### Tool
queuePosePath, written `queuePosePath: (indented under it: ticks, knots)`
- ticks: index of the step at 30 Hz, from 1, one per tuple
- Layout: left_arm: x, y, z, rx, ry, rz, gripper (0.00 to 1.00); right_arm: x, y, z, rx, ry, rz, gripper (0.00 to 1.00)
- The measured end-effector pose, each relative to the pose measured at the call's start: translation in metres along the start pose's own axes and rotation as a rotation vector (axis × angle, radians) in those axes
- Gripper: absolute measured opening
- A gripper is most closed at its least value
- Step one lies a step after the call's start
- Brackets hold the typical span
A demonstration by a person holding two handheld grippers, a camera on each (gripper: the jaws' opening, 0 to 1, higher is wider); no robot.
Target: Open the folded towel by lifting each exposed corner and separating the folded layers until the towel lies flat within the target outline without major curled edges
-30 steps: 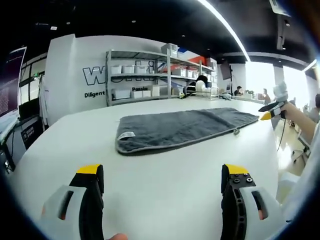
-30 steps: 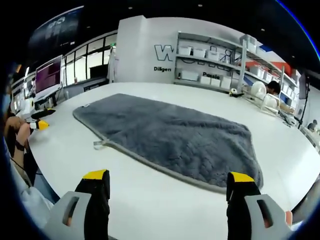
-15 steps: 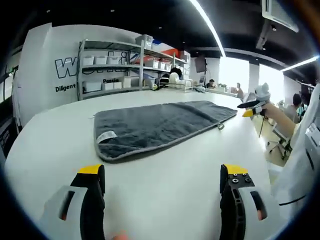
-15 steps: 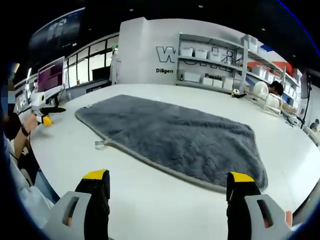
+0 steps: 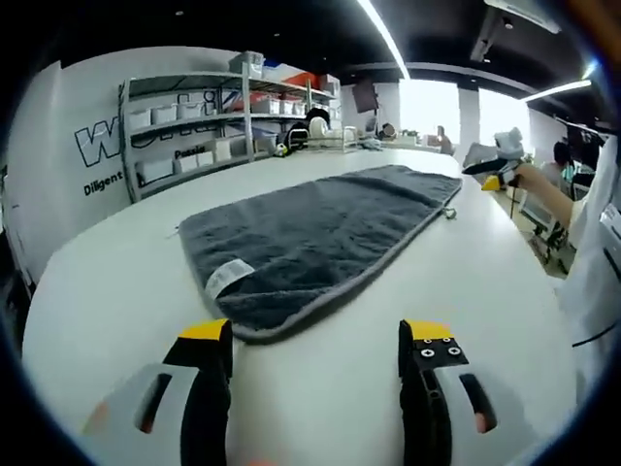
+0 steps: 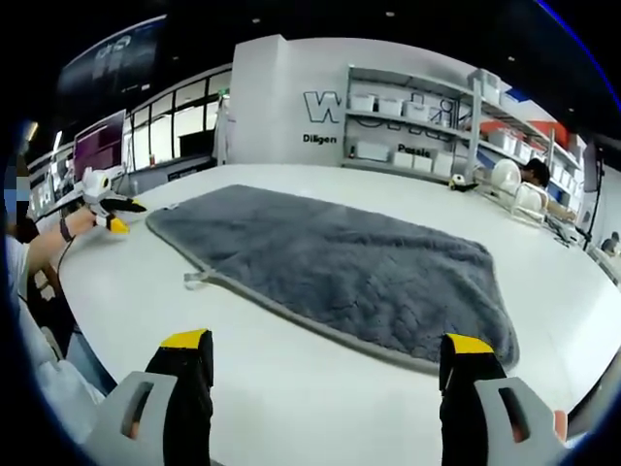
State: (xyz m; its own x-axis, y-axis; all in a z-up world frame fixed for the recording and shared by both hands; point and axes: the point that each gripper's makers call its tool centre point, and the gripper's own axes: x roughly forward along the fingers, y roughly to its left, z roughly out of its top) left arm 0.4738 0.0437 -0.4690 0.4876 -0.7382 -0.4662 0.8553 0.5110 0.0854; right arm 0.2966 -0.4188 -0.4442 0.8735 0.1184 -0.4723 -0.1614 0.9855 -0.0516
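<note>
Table point(image 5: 116, 282): white, broad, taking up the lower half of both views; the towel lies on it.
Towel point(image 5: 310, 228): grey, folded into a long strip, at the centre of the left gripper view and running toward the upper right; in the right gripper view it point(image 6: 340, 267) spreads across the middle of the frame. No target outline can be made out on the table.
Shelving point(image 6: 417, 126): metal racks with white bins against the back wall, upper centre of the right gripper view.
Change: over the last second the left gripper view has closed in on the towel's near corner, which now sits just above its jaws at lower centre; a second ago that end lay well up the frame. The right gripper view has hardly shifted. In the right gripper view the left gripper point(image 6: 109, 207) has come from the far left edge to just beside the towel's corner.
Meaning: judged from this, the left side is lining up to lift the near corner; no layer is opened yet.
Left gripper point(image 5: 316, 335): jaws spread wide, holding nothing, not touching cloth, apart from the hem.
Right gripper point(image 6: 328, 342): jaws spread wide, empty, hanging above bare table short of the towel's long edge; also seen at upper right of the left gripper view point(image 5: 490, 167).
Label point(image 5: 229, 276): small white tag near the towel's near corner.
Loop point(image 6: 195, 280): small hanging tab on the long hem.
</note>
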Motion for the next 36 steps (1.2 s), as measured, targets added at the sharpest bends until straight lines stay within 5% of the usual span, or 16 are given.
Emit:
queuePosePath:
  ticks: [8, 22, 36]
  knots:
    - [0.013, 0.005, 0.001, -0.03, -0.011, -0.04, 0.46, 0.0, -0.003, -0.009, 0.023, -0.002, 0.005, 0.99]
    - [0.012, 0.021, -0.007, 0.0, 0.039, -0.002, 0.08, 0.001, -0.002, -0.003, 0.028, -0.016, 0.003, 0.98]
    - [-0.036, 0.018, -0.031, -0.054, 0.124, 0.058, 0.03, 0.008, 0.002, 0.001, 0.01, -0.005, 0.01, 0.97]
